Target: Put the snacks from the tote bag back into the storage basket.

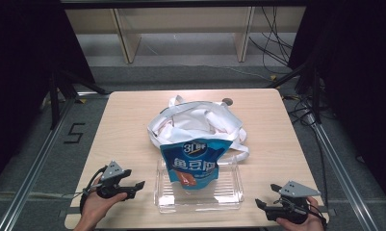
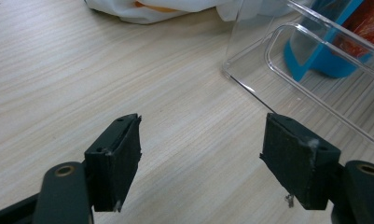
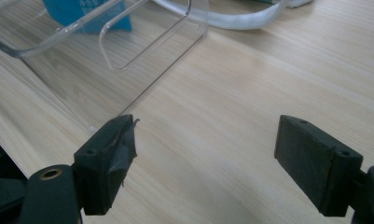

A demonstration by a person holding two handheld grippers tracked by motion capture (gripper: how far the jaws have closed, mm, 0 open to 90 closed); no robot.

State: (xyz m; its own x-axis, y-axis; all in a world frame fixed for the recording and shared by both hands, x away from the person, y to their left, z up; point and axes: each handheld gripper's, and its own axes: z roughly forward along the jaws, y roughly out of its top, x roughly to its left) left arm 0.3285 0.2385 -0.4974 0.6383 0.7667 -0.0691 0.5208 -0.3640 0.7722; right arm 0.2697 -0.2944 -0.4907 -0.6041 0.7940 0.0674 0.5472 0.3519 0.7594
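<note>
A blue snack pouch (image 1: 194,162) with a red patch stands in a clear plastic bin (image 1: 229,192) near the table's front edge. Behind it lies a crumpled white cloth bag (image 1: 190,122) with loose straps. My left gripper (image 1: 138,187) rests at the front left of the bin, open, nothing between its jaws; its own view has the bin's corner (image 2: 250,56) and the pouch (image 2: 324,51) ahead to the right. At the bin's front right, my right gripper (image 1: 263,208) is open and empty, and the bin's wall (image 3: 128,51) lies ahead to its left.
The light wooden table (image 1: 123,125) has bare wood to the left and right of the bag. A white strap (image 3: 231,18) trails beside the bin. A small round disc (image 1: 227,101) sits near the far edge. Cables and wooden frames stand beyond the table.
</note>
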